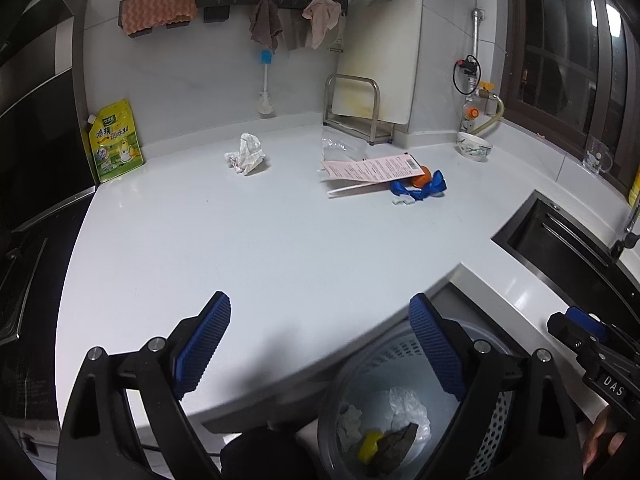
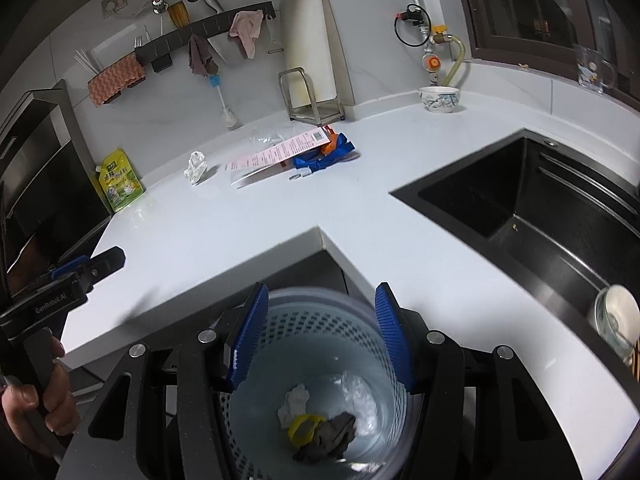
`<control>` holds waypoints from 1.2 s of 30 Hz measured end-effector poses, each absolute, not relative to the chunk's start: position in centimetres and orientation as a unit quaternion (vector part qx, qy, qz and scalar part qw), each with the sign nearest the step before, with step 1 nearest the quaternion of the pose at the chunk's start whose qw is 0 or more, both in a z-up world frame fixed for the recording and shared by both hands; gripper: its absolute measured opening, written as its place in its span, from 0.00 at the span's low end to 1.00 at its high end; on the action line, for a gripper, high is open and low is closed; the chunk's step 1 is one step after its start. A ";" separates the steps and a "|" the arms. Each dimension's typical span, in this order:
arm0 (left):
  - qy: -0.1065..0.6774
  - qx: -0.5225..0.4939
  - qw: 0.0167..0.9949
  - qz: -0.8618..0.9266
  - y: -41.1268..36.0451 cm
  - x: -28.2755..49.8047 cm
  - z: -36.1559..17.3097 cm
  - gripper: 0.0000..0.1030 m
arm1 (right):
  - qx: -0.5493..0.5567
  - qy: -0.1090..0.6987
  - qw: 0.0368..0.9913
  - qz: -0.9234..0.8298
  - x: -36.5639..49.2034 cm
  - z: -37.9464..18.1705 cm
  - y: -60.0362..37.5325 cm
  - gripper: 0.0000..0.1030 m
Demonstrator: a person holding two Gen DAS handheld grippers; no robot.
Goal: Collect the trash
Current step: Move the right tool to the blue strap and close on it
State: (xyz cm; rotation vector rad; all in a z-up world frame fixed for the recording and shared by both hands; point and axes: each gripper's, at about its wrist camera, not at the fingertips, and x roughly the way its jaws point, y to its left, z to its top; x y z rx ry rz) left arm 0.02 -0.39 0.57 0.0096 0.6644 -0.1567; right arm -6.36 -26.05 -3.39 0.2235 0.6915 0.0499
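A perforated trash basket [image 2: 308,320] stands below the counter corner and holds white wads, a yellow piece and a dark scrap [image 2: 328,436]. It also shows in the left wrist view [image 1: 400,356]. My right gripper [image 2: 322,336] is open and empty directly above the basket. My left gripper [image 1: 320,344] is open and empty over the counter's front edge. On the counter lie a crumpled white paper [image 1: 249,153], a pink receipt [image 1: 370,169], a clear plastic bag [image 1: 338,146], a blue ribbon [image 1: 420,188] and an orange piece [image 1: 423,178].
A yellow seasoning pouch [image 1: 116,142] leans at the counter's left. A patterned bowl [image 1: 474,147] and a metal rack with a cutting board [image 1: 356,112] stand at the back. A black sink [image 2: 532,208] lies to the right, a stove [image 1: 20,272] to the left.
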 end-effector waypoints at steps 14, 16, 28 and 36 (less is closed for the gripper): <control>0.314 0.013 0.947 -0.072 1.8 9.4 1.3 0.87 | 0.118 0.359 0.926 0.015 3.4 -3.6 -25.6 0.52; 0.313 0.012 0.947 -0.074 2.1 10.5 1.2 0.87 | 0.117 0.360 0.926 0.012 5.2 -3.5 -25.5 0.52; 0.324 0.002 0.942 -0.089 2.5 15.3 0.1 0.87 | 0.091 0.408 0.908 0.008 17.2 -4.7 -23.5 0.52; 0.329 0.002 0.940 -0.093 2.4 16.5 -0.4 0.87 | 0.100 0.438 0.893 -0.019 22.0 -6.3 -23.6 0.52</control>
